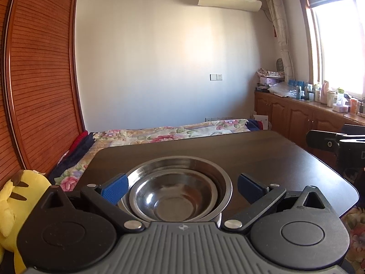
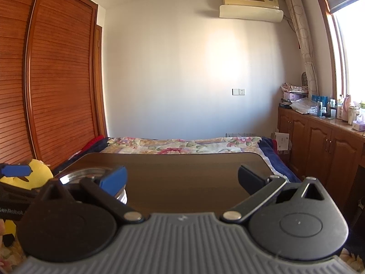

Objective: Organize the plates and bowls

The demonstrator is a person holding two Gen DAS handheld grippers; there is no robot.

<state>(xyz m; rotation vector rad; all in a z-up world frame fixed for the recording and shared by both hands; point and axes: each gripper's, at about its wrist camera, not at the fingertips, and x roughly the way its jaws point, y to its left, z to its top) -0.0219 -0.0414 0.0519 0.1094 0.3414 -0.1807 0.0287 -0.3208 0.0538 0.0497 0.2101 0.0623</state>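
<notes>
**Nested steel bowls in front of your open left gripper**

Your left gripper (image 1: 181,188) hangs just above the near edge of a dark wooden table (image 1: 262,157); its two blue-padded fingers (image 1: 114,188) are spread wide apart and clamp nothing; between and just beyond them sits a stack of stainless steel bowls (image 1: 175,194), a smaller bowl nested inside a larger one, both upright and empty; the left finger pad sits just beside the larger bowl's rim, though you cannot tell from this view whether it touches; the right pad is clear of the rim.

Your right gripper (image 2: 182,181) is also over the near edge of the table, to the right of the bowls; its fingers are likewise wide apart and hold nothing; in its view only the bright rim of the larger bowl shows at the lower left, partly hidden behind the gripper's left finger; ahead of this gripper the tabletop is bare wood.

In the left wrist view the black body of the right gripper enters from the right edge, well apart from the bowls.

A yellow plush toy (image 1: 13,196) lies to the left of the table; a bed with a floral quilt (image 1: 159,134) lies beyond the table's far edge; a slatted wooden wardrobe (image 1: 41,80) stands on the left; low wooden cabinets (image 1: 294,114) cluttered with bottles run under a bright window on the right.
</notes>
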